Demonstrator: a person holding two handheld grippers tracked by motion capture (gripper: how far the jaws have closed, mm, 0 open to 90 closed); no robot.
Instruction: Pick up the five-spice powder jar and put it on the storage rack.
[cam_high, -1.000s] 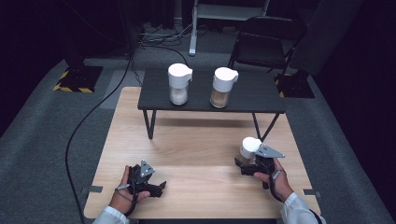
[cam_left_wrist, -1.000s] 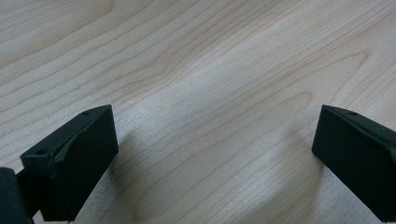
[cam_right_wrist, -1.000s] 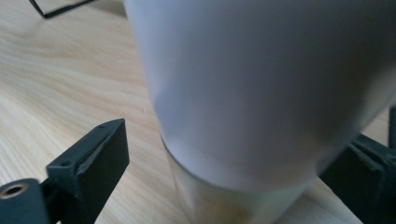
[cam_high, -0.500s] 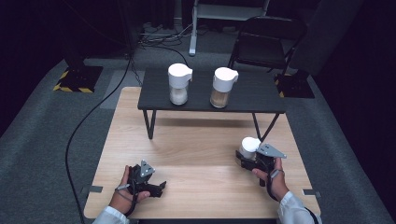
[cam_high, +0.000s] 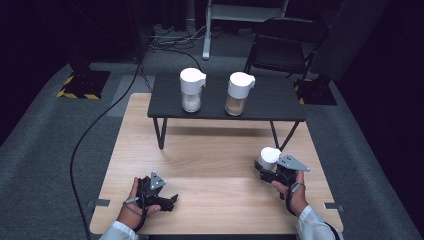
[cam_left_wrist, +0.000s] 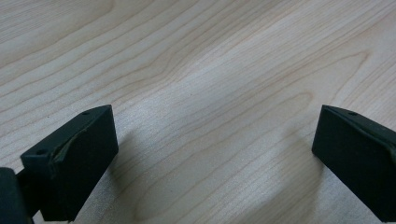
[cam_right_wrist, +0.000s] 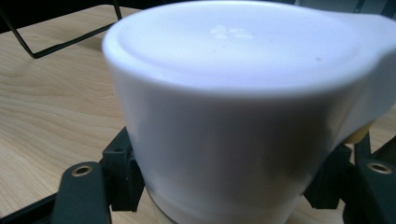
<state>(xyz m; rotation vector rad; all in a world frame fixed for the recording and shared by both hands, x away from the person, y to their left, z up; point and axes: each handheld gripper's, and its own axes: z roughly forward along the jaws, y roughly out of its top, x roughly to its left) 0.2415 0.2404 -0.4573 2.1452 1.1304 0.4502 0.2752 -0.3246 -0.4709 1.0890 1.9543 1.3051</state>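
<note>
Standing upright on the counter (cam_high: 210, 150) near its right front, white-lidded jar (cam_high: 268, 159) sits clamped in the right tongs (cam_high: 265, 172), lid above the jaws, which just closed. Ahead, well apart: raised shelf (cam_high: 280, 107), bare to the right of two jars (cam_high: 191, 90). Left tongs (cam_high: 167, 200) wide open, empty, far left.

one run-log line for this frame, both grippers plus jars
right gripper: shut on white-lidded jar, wooden table | left gripper: open, holding nothing | two jars on black stand
</note>
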